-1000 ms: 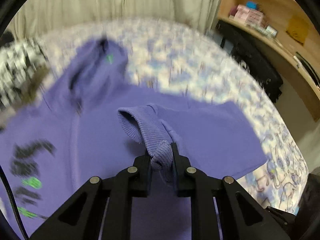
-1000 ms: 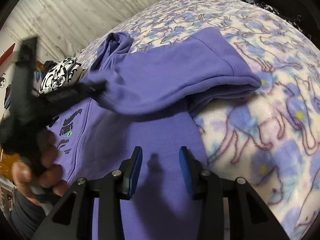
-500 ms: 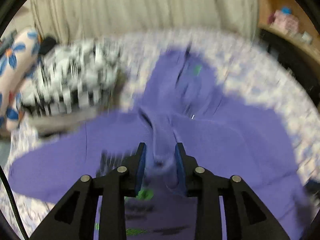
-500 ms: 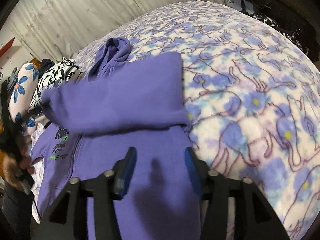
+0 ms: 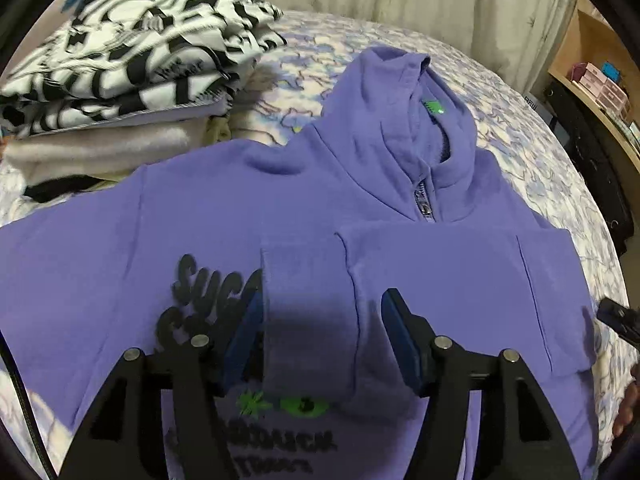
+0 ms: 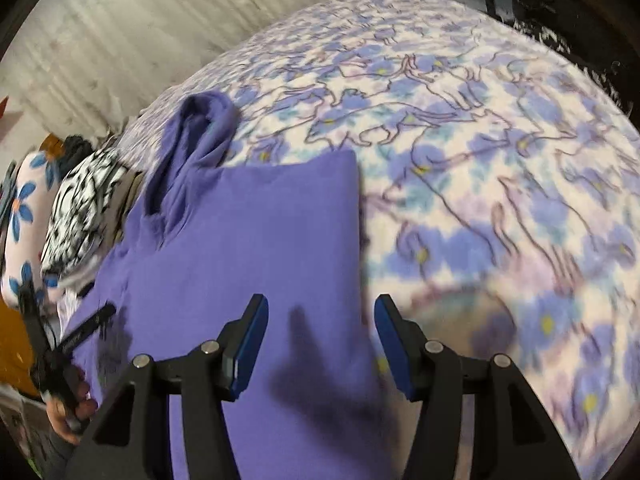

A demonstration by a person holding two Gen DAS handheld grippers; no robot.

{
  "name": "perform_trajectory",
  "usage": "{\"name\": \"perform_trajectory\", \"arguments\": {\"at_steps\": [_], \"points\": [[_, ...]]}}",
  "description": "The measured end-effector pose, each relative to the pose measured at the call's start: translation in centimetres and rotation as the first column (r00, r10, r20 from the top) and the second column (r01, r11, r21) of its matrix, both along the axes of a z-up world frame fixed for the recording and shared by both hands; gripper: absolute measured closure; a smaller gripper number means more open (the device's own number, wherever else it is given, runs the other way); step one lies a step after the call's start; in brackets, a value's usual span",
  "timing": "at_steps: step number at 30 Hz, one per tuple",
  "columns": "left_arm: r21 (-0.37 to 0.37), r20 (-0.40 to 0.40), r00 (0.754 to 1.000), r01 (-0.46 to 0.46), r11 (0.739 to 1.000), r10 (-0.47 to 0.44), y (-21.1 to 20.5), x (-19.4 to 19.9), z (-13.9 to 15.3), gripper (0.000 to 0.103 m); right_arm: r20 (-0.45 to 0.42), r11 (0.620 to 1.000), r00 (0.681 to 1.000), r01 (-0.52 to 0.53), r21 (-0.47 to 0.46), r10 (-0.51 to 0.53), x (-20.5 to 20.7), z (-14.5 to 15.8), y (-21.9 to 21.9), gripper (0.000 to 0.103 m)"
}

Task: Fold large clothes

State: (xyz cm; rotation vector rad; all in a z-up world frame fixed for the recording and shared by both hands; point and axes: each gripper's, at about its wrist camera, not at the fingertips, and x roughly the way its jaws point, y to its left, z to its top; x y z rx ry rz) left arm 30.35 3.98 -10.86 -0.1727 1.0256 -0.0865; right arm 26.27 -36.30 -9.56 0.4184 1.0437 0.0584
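On the bed: the purple hoodie (image 5: 280, 208) lies flat, front up, on the flower-and-fox blanket (image 6: 500, 160), just beside a stack of folded clothes (image 5: 132, 60).
Step in hand: sleeve fold. One sleeve (image 5: 440, 272) lies across the chest, its ribbed cuff (image 5: 306, 312) resting over the black print.
Left tool (image 5: 320, 340): its jaws have just been opening; the cuff sits between the blue pads, but they stand apart from it, so it looks released.
Right tool (image 6: 318, 344): parted, holding nothing, poised over the hoodie's folded side edge.
Other sleeve: spread out flat toward the stack, not yet folded.
Next move, as I judge it: take that sleeve near its cuff and bring it across the chest likewise.
Long axis: hood to hem, running away from the person.
Pointing: hood (image 6: 200, 136) at the far end, toward the curtain; hem nearest the tools, out of view.
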Motion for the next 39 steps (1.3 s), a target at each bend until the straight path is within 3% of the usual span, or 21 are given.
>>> {"name": "perform_trajectory", "arguments": {"at_steps": [1,4,6,7,8,9,12,14,17,19,20,21,23,27,31,35,39], "points": [[-0.005,-0.022,1.0,0.004,1.0,-0.004,-0.2,0.5,-0.6,0.044,-0.017,1.0,1.0,0.009,-0.002,-0.009,1.3,-0.8,-0.2,0.048],[0.035,-0.036,0.999,0.006,0.999,-0.005,-1.4,1.4,-1.2,0.063,-0.058,1.0,0.998,0.028,0.006,-0.028,3.6,-2.4,-0.5,0.048],[0.025,-0.014,0.999,0.035,0.999,-0.035,-2.1,1.8,-0.7,0.092,-0.074,0.999,0.997,0.038,0.028,-0.036,4.2,-3.4,-0.5,0.048],[0.019,-0.004,0.999,0.043,0.999,-0.043,-2.4,2.1,-0.3,0.092,-0.067,0.999,0.997,0.027,0.027,-0.025,4.4,-3.5,-0.3,0.048],[0.025,0.008,0.999,0.043,0.999,-0.043,-2.6,2.3,0.0,0.094,-0.032,1.0,0.999,-0.012,0.01,0.012,4.4,-3.2,0.2,0.062],[0.027,0.024,0.999,0.048,0.999,-0.048,-2.9,2.4,0.4,0.095,-0.003,0.999,0.999,-0.039,0.012,0.039,4.3,-2.6,0.5,0.089],[0.033,0.08,0.995,0.054,0.998,-0.057,-3.7,2.6,1.8,0.097,0.082,1.0,0.997,-0.008,-0.017,0.01,3.3,-0.8,0.6,0.09],[0.062,0.093,0.994,0.048,0.997,-0.053,-3.9,2.9,1.7,0.097,0.105,0.998,0.994,0.019,-0.056,-0.013,3.1,-0.7,0.7,0.09],[0.115,0.002,1.0,0.021,0.993,-0.021,-3.7,4.1,-0.5,0.094,0.013,0.993,1.0,0.02,-0.118,-0.019,3.8,-2.7,1.3,0.086],[0.092,-0.021,1.0,0.019,0.996,-0.017,-2.9,3.9,-1.0,0.087,0.013,0.991,0.999,0.042,-0.128,-0.041,3.2,-2.1,1.3,0.078],[0.089,-0.011,1.0,0.014,0.996,-0.013,-2.5,3.4,-0.6,0.078,0.01,0.99,0.999,0.052,-0.133,-0.051,2.8,-1.7,1.2,0.074],[0.099,-0.001,1.0,0.006,0.995,-0.006,-2.2,3.0,-0.1,0.066,0.017,0.988,0.998,0.059,-0.14,-0.057,2.3,-1.1,1.1,0.074],[0.121,0.025,1.0,-0.011,0.993,0.008,-1.5,1.9,0.8,0.057,0.047,0.986,0.998,0.052,-0.16,-0.045,1.1,0.2,1.4,0.074],[0.105,0.074,0.997,0.004,0.994,-0.012,-0.9,-1.0,3.1,0.057,0.097,0.987,0.995,-0.01,-0.161,0.026,-1.1,2.2,3.3,0.074],[0.148,0.063,0.994,0.075,0.986,-0.085,-3.3,-2.8,3.7,0.057,0.101,0.985,0.988,-0.103,-0.137,0.118,-2.1,2.9,7.1,0.074],[0.081,0.04,0.986,0.155,0.985,-0.159,-6.7,-4.2,3.5,0.057,0.085,0.969,0.972,-0.206,-0.134,0.218,-2.6,2.3,11.6,0.073],[0.111,0.013,0.989,0.143,0.983,-0.145,-8.4,-4.9,1.6,0.057,0.032,0.954,0.975,-0.207,-0.216,0.219,-2.8,0.2,12.5,0.073]]}}
